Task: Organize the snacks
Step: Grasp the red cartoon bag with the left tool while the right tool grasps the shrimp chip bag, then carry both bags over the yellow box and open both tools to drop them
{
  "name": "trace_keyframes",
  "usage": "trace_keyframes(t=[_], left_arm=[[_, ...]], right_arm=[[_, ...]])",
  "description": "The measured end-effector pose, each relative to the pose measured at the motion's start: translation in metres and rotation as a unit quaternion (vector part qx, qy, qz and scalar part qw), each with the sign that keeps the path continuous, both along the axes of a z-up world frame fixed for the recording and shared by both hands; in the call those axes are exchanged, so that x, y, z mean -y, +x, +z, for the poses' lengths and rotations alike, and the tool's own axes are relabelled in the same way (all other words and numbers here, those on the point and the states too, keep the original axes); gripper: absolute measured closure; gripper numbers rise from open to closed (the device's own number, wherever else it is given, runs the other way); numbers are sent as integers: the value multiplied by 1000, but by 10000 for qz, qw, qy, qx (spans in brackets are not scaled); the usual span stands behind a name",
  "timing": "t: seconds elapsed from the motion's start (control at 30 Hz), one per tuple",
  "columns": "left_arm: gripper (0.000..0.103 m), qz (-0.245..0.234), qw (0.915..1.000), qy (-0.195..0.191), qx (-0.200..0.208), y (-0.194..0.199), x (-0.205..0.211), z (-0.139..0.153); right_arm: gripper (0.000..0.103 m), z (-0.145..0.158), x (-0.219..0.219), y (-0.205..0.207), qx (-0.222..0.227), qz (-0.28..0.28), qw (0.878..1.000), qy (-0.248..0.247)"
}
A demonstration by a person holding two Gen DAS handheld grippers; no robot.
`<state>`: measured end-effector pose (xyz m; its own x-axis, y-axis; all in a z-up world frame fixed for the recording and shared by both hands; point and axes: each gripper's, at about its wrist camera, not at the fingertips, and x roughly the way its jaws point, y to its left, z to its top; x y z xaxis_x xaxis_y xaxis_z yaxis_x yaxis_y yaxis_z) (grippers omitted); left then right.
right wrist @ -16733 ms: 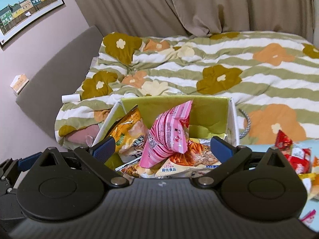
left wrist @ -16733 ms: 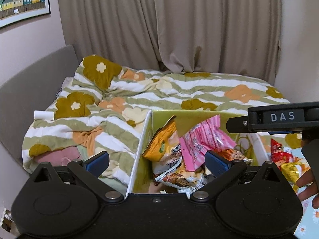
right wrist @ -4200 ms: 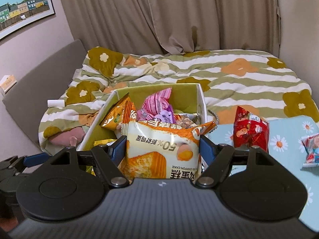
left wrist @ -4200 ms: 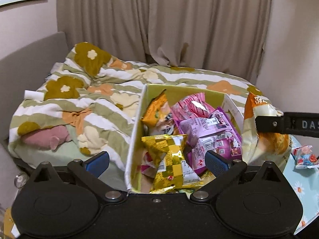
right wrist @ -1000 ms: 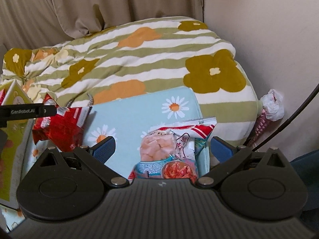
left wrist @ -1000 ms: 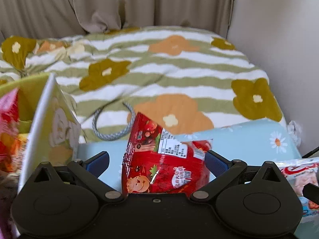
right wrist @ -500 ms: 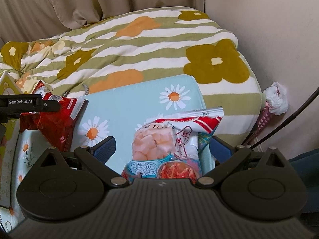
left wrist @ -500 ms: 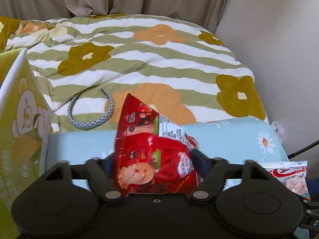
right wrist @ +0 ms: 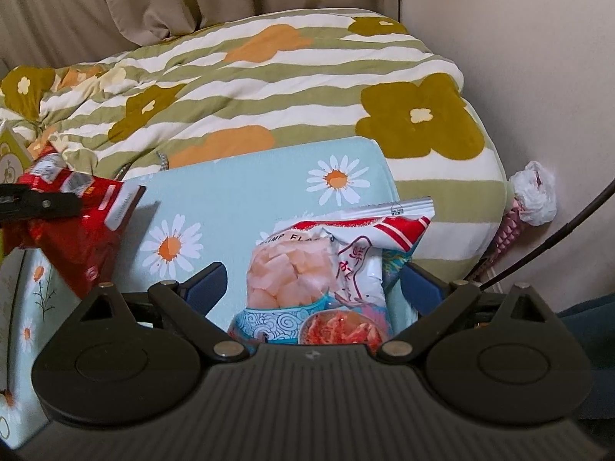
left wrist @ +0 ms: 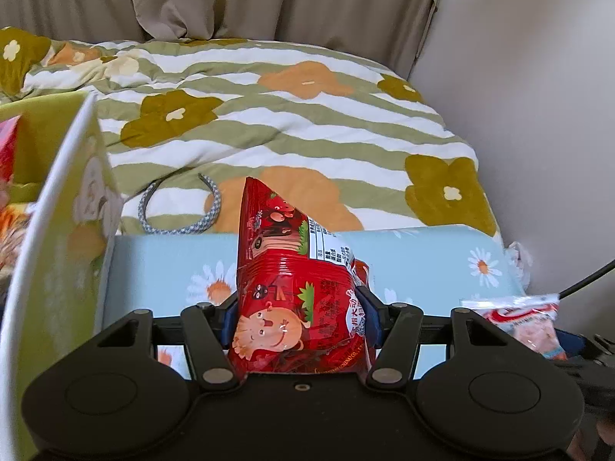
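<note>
My left gripper (left wrist: 298,313) is shut on a red snack bag (left wrist: 292,288) with a cartoon child on it, held upright above the blue daisy cloth (left wrist: 165,265). The same bag (right wrist: 77,230) shows at the left of the right wrist view. My right gripper (right wrist: 313,282) is open, its fingers on either side of a white shrimp-chip bag (right wrist: 326,265) that lies on the cloth. That bag (left wrist: 519,322) also shows at the right of the left wrist view. The green snack box (left wrist: 57,238) with a white rim stands to the left.
A striped floral duvet (left wrist: 269,115) covers the bed behind the cloth. A grey braided headband (left wrist: 180,207) lies on it near the box. The wall (right wrist: 538,57) is close on the right, with a dark cable (right wrist: 557,238) and a white plastic wad (right wrist: 536,194) beside it.
My left gripper has closed on the red bag and lifted it upright. My right gripper has moved closer over the shrimp-chip bag and stays open.
</note>
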<state>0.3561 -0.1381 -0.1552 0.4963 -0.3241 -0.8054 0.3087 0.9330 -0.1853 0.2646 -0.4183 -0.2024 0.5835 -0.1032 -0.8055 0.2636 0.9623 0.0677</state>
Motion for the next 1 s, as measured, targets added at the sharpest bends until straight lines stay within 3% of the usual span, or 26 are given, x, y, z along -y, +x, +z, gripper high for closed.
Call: trace_keyframes(t=[0.07, 0.17, 0.37, 0.67, 1.0], left_arm=[[40, 13, 10000, -3, 1, -8, -3, 3], [40, 32, 10000, 13, 42, -19, -6, 8], [40, 113, 9998, -36, 144, -36, -12, 18], [40, 252, 9980, -217, 533, -71, -24, 52], [40, 765, 9903, -430, 1080, -122, -61, 105]], right_arm=[[0, -1, -1, 2, -32, 72, 10000, -19], [14, -7, -3, 4, -138, 191, 9997, -12], [26, -2, -8, 0, -72, 382, 9992, 7], [28, 34, -22, -19, 335, 632, 9974, -2], [28, 96, -63, -39, 995, 1200, 9875, 246]])
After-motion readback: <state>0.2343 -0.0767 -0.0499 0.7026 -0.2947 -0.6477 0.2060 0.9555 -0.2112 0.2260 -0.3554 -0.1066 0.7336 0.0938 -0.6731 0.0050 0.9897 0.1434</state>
